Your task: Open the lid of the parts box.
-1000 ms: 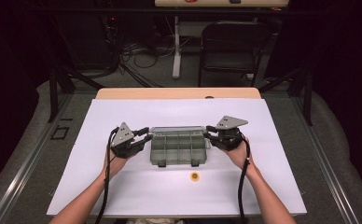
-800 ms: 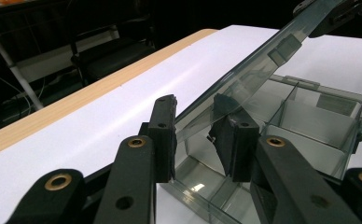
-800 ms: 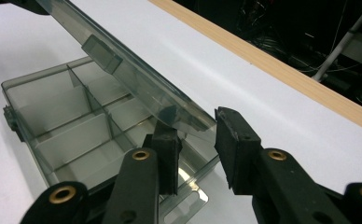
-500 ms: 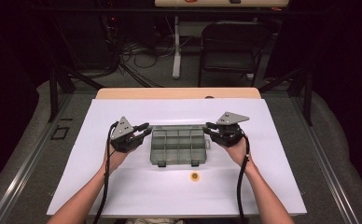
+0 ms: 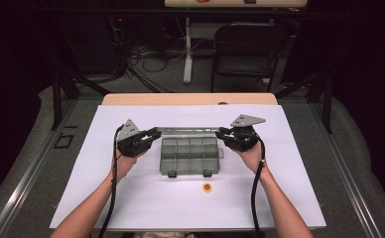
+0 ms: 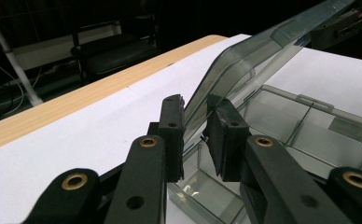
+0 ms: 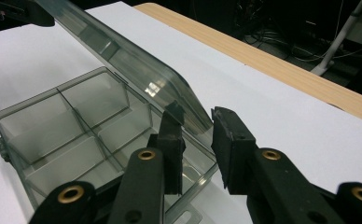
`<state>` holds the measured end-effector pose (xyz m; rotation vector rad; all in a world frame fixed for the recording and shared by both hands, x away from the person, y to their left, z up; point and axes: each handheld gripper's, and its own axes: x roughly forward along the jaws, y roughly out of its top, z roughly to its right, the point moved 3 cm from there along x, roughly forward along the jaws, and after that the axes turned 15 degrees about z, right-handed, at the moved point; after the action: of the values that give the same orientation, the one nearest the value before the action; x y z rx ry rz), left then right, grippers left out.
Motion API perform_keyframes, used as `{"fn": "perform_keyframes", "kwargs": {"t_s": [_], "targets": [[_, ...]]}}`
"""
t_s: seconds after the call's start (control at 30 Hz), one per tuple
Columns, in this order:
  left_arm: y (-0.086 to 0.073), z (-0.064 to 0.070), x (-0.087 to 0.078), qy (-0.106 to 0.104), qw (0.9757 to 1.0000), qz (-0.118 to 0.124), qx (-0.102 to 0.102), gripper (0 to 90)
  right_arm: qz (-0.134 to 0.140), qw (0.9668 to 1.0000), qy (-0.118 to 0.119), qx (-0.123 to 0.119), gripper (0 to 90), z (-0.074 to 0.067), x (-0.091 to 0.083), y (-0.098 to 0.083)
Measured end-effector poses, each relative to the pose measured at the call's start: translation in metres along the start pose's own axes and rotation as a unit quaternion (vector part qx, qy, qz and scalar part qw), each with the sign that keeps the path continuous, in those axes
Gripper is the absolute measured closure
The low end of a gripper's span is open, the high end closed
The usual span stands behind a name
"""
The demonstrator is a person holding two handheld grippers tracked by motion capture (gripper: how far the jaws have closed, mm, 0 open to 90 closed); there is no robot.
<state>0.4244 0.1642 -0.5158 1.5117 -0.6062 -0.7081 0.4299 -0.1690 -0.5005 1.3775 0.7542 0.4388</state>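
While both tools grip its raised lid, smoky clear box, empty compartments

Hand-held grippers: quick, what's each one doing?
Left hand-held gripper: just been closing, gripping the lid's end.
Right hand-held gripper: closed on the lid's other end.

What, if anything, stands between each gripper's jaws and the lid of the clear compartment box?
Nothing visible does. The raised lid already sits between the jaws of the left gripper at one end and of the right gripper at the other, above the box.
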Motion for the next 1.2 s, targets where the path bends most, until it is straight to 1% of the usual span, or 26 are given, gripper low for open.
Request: {"fn": "perform_keyframes", "kwargs": {"t_s": [0.03,0.13,0.17,0.23,0.37,0.4,0.47,0.53,0.6,0.7,0.9,1.13,1.17,1.2], "targets": [[0.0,-0.001,0.001,-0.001,1.0,0.001,-0.001,76.6,0.0,1.0,0.0,0.0,73.5,0.0,0.0,0.0],[0.001,-0.002,0.002,0.0,1.0,-0.008,-0.002,77.1,0.0,1.0,-0.003,0.001,74.1,0.002,0.002,0.001],[0.002,-0.003,0.003,0.001,1.0,-0.01,0.001,77.2,0.001,1.0,-0.004,0.001,74.2,0.003,0.003,0.001],[0.003,-0.004,0.005,0.0,0.9999,-0.013,0.001,77.5,0.001,1.0,-0.007,0.005,74.8,0.005,0.006,0.002],[0.004,-0.006,0.009,0.006,0.9998,-0.02,0.005,78.1,0.002,0.9999,-0.013,0.007,75.3,0.005,0.008,0.002],[0.004,-0.007,0.009,0.008,0.9997,-0.022,0.005,78.4,0.002,0.9998,-0.016,0.012,76.0,0.007,0.009,0.002],[0.005,-0.009,0.011,0.009,0.9997,-0.022,0.003,78.6,0.001,0.9998,-0.018,0.011,76.4,0.007,0.009,0.002],[0.005,-0.01,0.013,0.014,0.9997,-0.02,0.003,79.2,0.002,0.9996,-0.021,0.016,77.1,0.009,0.011,0.003],[0.005,-0.012,0.015,0.015,0.9997,-0.019,0.001,79.8,0.003,0.9995,-0.026,0.018,77.6,0.01,0.012,0.003],[0.005,-0.015,0.018,0.015,0.9996,-0.023,-0.001,80.1,0.002,0.9993,-0.031,0.021,78.1,0.011,0.015,0.003],[-0.001,-0.019,0.025,0.021,0.9989,-0.041,0.004,80.5,-0.011,0.9989,-0.038,0.025,79.3,0.016,0.022,0.003],[-0.005,-0.022,0.03,0.031,0.9986,-0.042,-0.002,81.8,-0.02,0.9984,-0.044,0.028,80.3,0.019,0.027,-0.001],[-0.005,-0.023,0.031,0.032,0.9986,-0.041,-0.002,82.0,-0.021,0.9981,-0.047,0.035,80.7,0.02,0.029,-0.004],[-0.006,-0.023,0.031,0.033,0.9986,-0.04,-0.003,82.0,-0.021,0.9981,-0.047,0.035,80.7,0.02,0.029,-0.004]]}}
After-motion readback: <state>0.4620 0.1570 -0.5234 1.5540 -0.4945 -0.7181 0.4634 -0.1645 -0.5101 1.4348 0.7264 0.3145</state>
